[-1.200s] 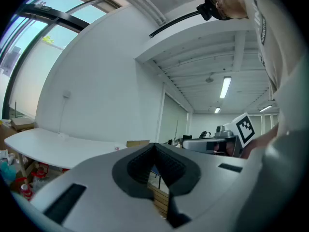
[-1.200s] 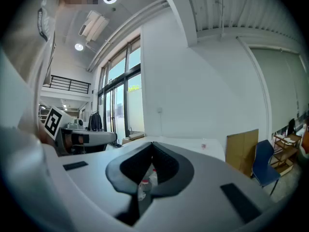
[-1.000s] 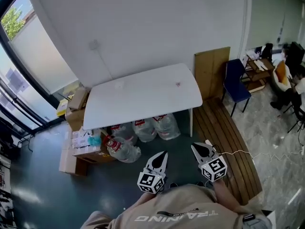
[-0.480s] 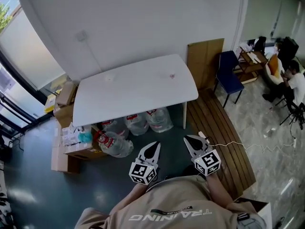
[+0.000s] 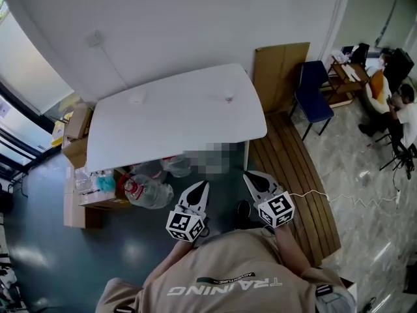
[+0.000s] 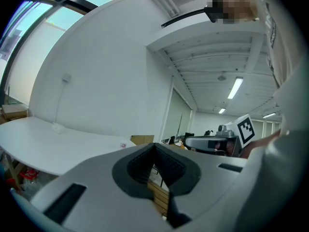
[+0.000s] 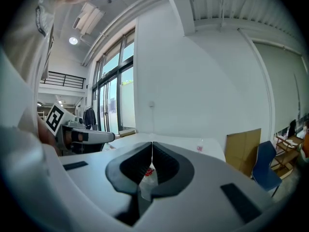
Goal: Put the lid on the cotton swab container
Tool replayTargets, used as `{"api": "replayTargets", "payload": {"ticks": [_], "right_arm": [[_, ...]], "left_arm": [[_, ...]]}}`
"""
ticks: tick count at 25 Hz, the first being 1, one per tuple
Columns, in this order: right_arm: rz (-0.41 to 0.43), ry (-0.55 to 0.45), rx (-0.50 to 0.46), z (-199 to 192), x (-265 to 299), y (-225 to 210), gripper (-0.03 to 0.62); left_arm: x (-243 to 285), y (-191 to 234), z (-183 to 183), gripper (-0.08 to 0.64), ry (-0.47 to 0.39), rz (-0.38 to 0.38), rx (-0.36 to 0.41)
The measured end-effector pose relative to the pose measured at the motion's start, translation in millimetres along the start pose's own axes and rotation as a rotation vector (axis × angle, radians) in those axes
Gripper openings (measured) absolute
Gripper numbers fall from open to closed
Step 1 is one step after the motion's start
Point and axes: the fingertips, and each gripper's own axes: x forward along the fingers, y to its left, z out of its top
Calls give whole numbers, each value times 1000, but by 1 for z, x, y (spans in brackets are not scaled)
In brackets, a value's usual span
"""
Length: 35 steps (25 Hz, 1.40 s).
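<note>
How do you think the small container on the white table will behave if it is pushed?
The small container looks tiny against the white table, so it is probably light and may skid on that smooth top. It appears to be clear plastic with a pink label, so likely tough rather than fragile.

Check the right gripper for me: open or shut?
Shut. The right gripper shows its fingers meeting at the tips with nothing between them, and it is held short of the table.
</note>
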Motion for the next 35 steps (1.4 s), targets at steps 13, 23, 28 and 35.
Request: {"api": "replayTargets", "payload": {"ticks": [13, 23, 28, 35], "right_arm": [[101, 46, -70, 17, 82, -123, 18], [160, 55, -43, 9, 106, -152, 18], [167, 51, -38, 12, 118, -160, 18], [140, 10, -29, 21, 149, -171, 18]], "left_arm": [[139, 51, 28, 12, -16, 80, 4], [174, 75, 29, 12, 3, 146, -6], [187, 83, 35, 12, 11, 148, 4], [212, 108, 42, 12, 9, 105, 19]]}}
